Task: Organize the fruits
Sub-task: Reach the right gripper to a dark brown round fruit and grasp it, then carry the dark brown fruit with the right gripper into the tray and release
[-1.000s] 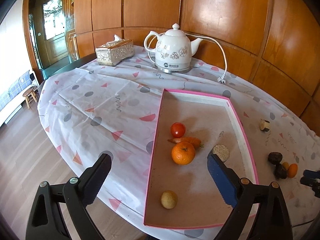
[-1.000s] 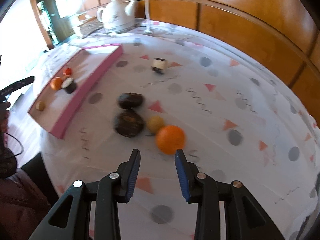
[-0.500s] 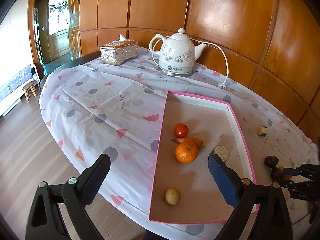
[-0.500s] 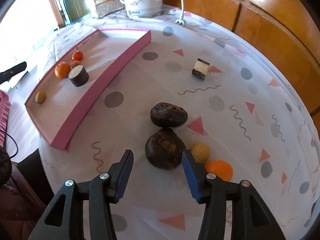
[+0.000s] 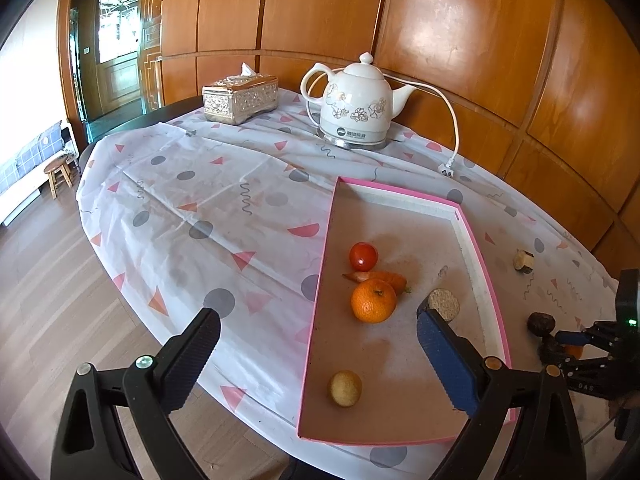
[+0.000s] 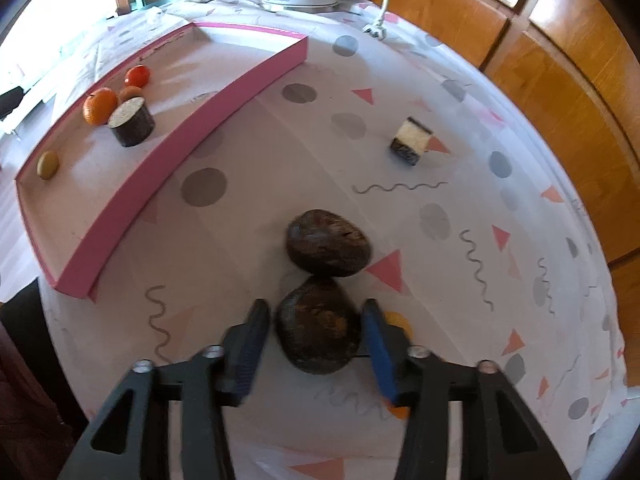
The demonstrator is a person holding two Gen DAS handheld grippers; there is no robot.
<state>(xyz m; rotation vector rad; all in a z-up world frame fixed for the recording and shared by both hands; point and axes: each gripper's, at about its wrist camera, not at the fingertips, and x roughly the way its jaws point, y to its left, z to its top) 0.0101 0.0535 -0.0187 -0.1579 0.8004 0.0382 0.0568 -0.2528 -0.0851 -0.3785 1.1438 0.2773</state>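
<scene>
right gripper (image 6: pixel 316 336): jaws open, one either side of near dark fruit (image 6: pixel 319 326), left pad just beside the skin, small gap at right pad, no squeeze visible
left gripper (image 5: pixel 316 354): jaws wide, nothing between them, held over near end of pink tray (image 5: pixel 486 280)
near dark fruit: on the surface (image 6: pixel 256 184), outside tray, touching far dark fruit (image 6: pixel 328 242) just behind it
yellow fruit (image 6: pixel 394 318): small, behind right jaw, mostly hidden
orange bit (image 6: pixel 398 411): at lower edge of right jaw, too hidden to name
cut piece (image 6: pixel 411 141): pale top, dark side, alone on cloth, well apart from dark fruits
tray contents: tomato (image 5: pixel 363 256), carrot (image 5: pixel 380 278), orange (image 5: pixel 373 300) close together; round slice (image 5: pixel 444 304) just right of them; small yellowish fruit (image 5: pixel 345 388) alone near front
kettle (image 5: pixel 354 110): white, far side of surface, cord and plug on cloth
tissue box (image 5: pixel 240 98): left of kettle
</scene>
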